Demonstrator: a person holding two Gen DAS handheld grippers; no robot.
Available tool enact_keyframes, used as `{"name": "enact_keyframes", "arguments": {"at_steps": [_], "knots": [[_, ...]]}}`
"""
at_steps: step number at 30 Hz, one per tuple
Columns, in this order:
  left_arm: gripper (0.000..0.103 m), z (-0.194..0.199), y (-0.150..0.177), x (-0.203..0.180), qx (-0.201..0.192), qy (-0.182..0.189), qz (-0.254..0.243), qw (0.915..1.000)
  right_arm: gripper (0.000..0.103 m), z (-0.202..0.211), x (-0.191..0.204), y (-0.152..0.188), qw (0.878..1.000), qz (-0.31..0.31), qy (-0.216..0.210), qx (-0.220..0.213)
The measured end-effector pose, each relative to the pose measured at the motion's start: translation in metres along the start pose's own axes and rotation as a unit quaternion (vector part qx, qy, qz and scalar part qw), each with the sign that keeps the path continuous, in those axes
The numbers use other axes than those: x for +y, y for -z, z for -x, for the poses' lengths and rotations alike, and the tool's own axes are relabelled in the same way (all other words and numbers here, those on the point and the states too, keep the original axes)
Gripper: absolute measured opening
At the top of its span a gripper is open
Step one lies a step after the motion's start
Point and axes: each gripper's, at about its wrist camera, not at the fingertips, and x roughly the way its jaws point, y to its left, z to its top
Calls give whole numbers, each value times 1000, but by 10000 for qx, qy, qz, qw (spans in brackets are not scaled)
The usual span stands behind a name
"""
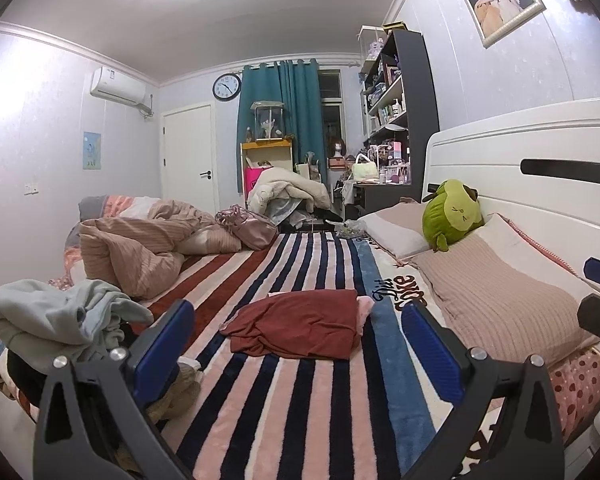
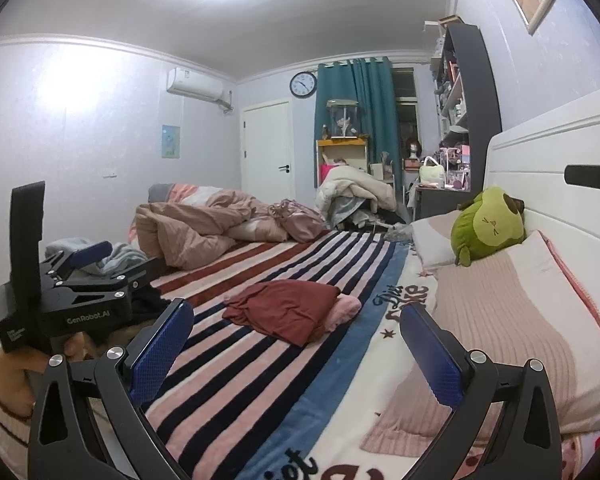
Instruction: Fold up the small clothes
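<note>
Red garment (image 1: 300,326): I see it loosely folded on the striped blanket (image 1: 284,400), ahead of both tools, touching neither.
Pink item (image 2: 342,308): tucked under its far right edge.
Left tool (image 1: 300,344): spread wide, holding nothing.
Right tool (image 2: 296,344): spread wide, holding nothing.
Clothes pile (image 1: 56,316): beside my left tool's left finger.

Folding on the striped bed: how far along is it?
Done: dark red garment lies folded on a pink piece. In hand: nothing; left gripper and right gripper open. Left: the grey clothes heap.
</note>
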Motion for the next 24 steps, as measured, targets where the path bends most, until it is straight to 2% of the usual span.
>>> {"name": "enact_keyframes", "arguments": {"at_steps": [24], "knots": [[102, 4, -1, -5, -43, 92, -12, 9999, 103, 1, 5, -1, 10000, 26, 13, -9]]}}
